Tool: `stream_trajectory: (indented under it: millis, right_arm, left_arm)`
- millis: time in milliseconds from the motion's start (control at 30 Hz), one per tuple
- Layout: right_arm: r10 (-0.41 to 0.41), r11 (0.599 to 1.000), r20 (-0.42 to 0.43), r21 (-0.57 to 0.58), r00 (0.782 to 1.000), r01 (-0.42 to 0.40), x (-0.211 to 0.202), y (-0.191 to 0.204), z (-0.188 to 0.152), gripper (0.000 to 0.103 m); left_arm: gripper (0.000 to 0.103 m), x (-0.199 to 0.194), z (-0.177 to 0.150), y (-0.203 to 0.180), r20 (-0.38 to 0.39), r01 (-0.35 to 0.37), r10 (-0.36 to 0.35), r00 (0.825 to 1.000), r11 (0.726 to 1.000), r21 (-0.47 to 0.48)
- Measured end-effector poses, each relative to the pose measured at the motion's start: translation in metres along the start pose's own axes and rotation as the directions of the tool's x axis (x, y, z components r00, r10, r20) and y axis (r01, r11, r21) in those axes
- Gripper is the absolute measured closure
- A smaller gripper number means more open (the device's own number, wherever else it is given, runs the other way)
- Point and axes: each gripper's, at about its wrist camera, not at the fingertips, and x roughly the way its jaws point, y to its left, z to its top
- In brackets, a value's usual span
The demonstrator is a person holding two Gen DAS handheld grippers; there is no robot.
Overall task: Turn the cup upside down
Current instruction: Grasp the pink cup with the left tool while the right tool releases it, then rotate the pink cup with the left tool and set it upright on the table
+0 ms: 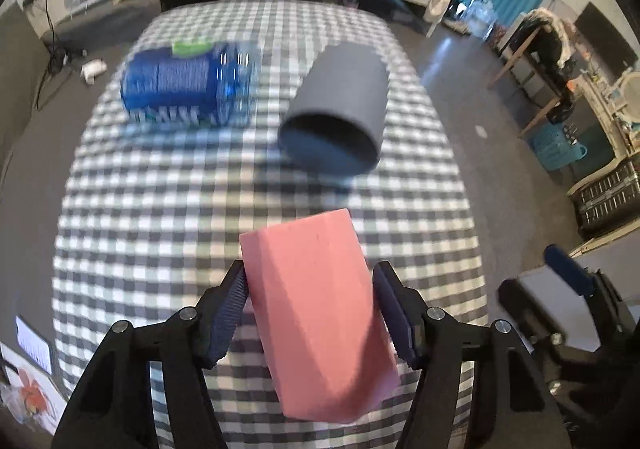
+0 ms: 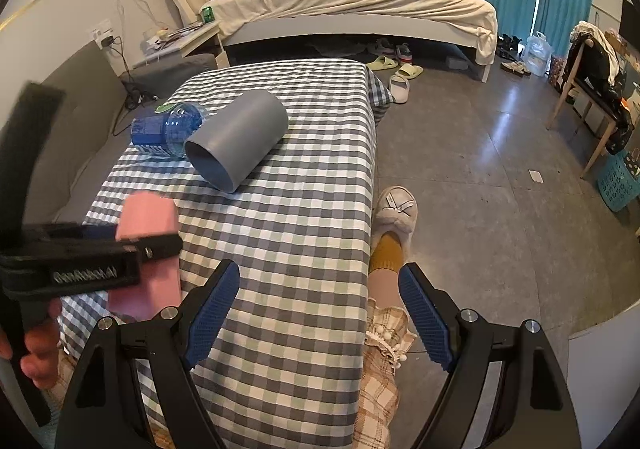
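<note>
My left gripper point(image 1: 310, 313) is shut on a pink cup point(image 1: 316, 313) and holds it tilted above the checked tablecloth point(image 1: 160, 209). The pink cup also shows at the left of the right wrist view point(image 2: 150, 249), with the left gripper's black body across it. A grey cup point(image 1: 340, 109) lies on its side further back on the table, its mouth toward me; it shows in the right wrist view too point(image 2: 240, 137). My right gripper point(image 2: 320, 313) is open and empty over the table's right edge.
A blue plastic bottle point(image 1: 180, 89) lies on its side left of the grey cup, also in the right wrist view point(image 2: 168, 129). A bed point(image 2: 340, 9) stands beyond the table. The person's slippered foot point(image 2: 394, 213) is right of the table.
</note>
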Motion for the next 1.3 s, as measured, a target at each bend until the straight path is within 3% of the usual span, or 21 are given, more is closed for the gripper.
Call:
stream_trajectory:
  millis: [167, 400, 500, 600, 700, 833, 933, 1000, 1033, 1133, 1300]
  right_arm:
    - [-0.006, 1.000, -0.001, -0.001, 1.000, 0.006, -0.001, 0.004, -0.002, 0.021]
    - [-0.018, 1.000, 0.010, 0.005, 1.000, 0.018, -0.005, 0.003, -0.004, 0.021]
    - [-0.028, 1.000, 0.018, 0.015, 0.999, 0.027, -0.008, 0.000, -0.005, 0.021]
    - [-0.032, 0.999, 0.019, 0.023, 0.999, 0.032, -0.009, -0.003, -0.004, 0.021]
    - [-0.033, 0.999, 0.024, 0.025, 0.999, 0.033, -0.012, -0.002, -0.004, 0.021]
    - [-0.031, 0.999, 0.053, 0.014, 0.998, 0.031, -0.019, 0.002, -0.003, 0.021]
    - [-0.035, 0.999, 0.057, 0.016, 0.998, 0.034, -0.020, 0.003, -0.003, 0.021]
    - [-0.037, 0.999, 0.052, 0.019, 0.998, 0.036, -0.020, 0.004, -0.004, 0.021]
    - [-0.040, 0.999, 0.047, 0.021, 0.998, 0.039, -0.019, 0.004, -0.004, 0.021]
    - [-0.044, 0.999, 0.037, 0.021, 0.998, 0.043, -0.017, 0.004, -0.005, 0.021]
    - [-0.042, 0.999, 0.023, 0.004, 0.999, 0.042, -0.012, 0.009, -0.004, 0.021]
  left_arm:
    - [0.039, -0.017, 0.001, 0.000, 0.092, -0.021, 0.016, 0.996, 0.999, 0.050]
    - [0.040, -0.014, -0.002, -0.011, 0.159, -0.054, 0.034, 0.987, 0.991, 0.122]
    - [0.040, -0.018, -0.018, -0.013, 0.202, -0.055, 0.021, 0.979, 0.985, 0.166]
    - [0.040, -0.015, -0.031, -0.013, 0.189, -0.010, -0.029, 0.981, 0.979, 0.202]
    - [0.034, -0.010, -0.042, -0.014, 0.193, 0.005, -0.056, 0.980, 0.967, 0.254]
    - [0.020, -0.007, -0.052, -0.017, 0.203, -0.006, -0.057, 0.978, 0.956, 0.293]
    - [0.020, -0.001, -0.054, -0.015, 0.196, -0.002, -0.059, 0.979, 0.954, 0.299]
    - [0.024, 0.008, -0.057, -0.013, 0.176, -0.002, -0.055, 0.983, 0.952, 0.305]
    - [0.039, 0.013, -0.058, -0.012, 0.157, 0.007, -0.058, 0.986, 0.952, 0.308]
    - [0.038, 0.017, -0.057, -0.007, 0.143, 0.035, -0.080, 0.987, 0.956, 0.292]
    - [0.038, 0.019, -0.052, -0.006, 0.168, 0.022, -0.077, 0.983, 0.952, 0.306]
